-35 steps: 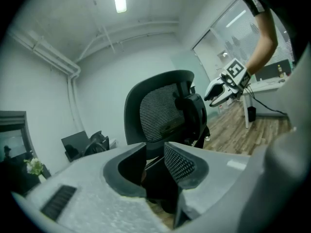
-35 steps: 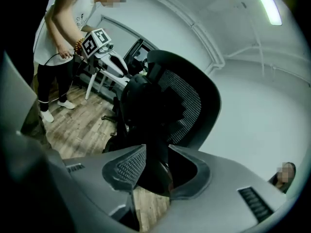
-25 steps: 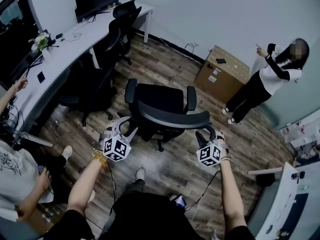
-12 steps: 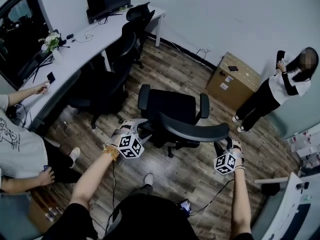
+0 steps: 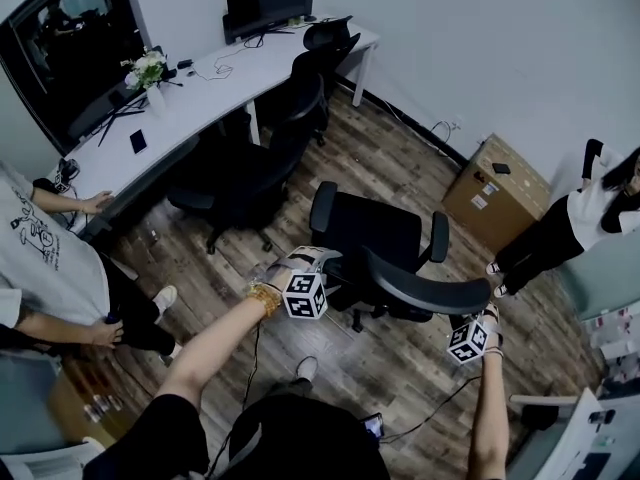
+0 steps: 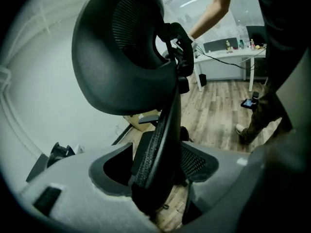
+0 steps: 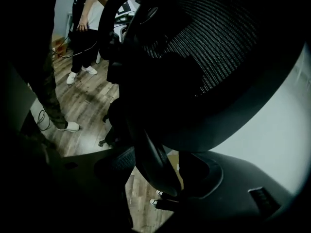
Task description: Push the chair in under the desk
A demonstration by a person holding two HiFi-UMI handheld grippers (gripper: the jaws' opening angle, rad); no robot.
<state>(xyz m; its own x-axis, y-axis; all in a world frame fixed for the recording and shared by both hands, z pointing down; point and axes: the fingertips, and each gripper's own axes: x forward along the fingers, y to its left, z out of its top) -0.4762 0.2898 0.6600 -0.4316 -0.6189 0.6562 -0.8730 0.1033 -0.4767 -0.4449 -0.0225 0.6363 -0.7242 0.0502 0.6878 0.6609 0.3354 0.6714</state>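
Note:
A black mesh office chair (image 5: 372, 230) stands on the wood floor, its seat facing the long white desk (image 5: 195, 93) at upper left. My left gripper (image 5: 312, 261) is at the left end of the chair's curved backrest (image 5: 428, 292), my right gripper (image 5: 468, 324) at its right end. In the left gripper view the backrest's edge (image 6: 156, 149) runs between the jaws of the left gripper (image 6: 155, 181). The right gripper (image 7: 156, 178) likewise straddles the backrest's edge (image 7: 150, 149). Both pairs of jaws have just been opening and stand wide, with gaps beside the edge.
Two other black chairs (image 5: 255, 153) (image 5: 328, 40) are at the desk, which holds a monitor (image 5: 265, 1) and flowers (image 5: 147, 69). A cardboard box (image 5: 497, 186) sits by the far wall. One person (image 5: 45, 258) sits at left, another (image 5: 590, 218) stands at right.
Both grippers have sunk and come forward onto the ends of the chair's backrest. The head view has swung, so desk and chair sit further right in the picture.

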